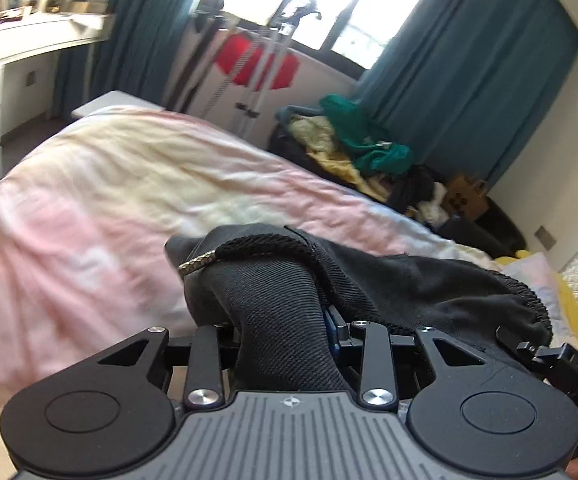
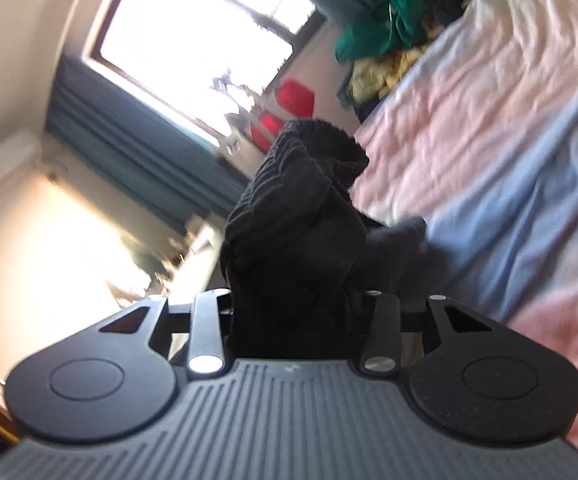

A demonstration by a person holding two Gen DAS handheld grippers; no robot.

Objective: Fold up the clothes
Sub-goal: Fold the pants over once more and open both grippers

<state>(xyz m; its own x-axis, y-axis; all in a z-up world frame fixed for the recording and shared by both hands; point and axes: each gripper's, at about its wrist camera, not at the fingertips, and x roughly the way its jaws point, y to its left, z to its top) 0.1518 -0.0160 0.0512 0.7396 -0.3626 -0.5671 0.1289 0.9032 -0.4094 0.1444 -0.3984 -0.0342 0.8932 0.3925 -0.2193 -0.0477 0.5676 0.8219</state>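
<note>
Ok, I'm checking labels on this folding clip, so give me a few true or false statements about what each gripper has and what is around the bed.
1. The left gripper is shut on a black garment. True.
2. The garment's drawstring has a metal tip. True.
3. The right gripper is empty. False: black fabric is bunched between its fingers.
4. The curtains are red. False: they are teal.
5. A green garment tops the pile beyond the bed. True.

Both wrist views look closely across the bed [image 1: 129,184] toward the window [image 2: 193,28].
</note>
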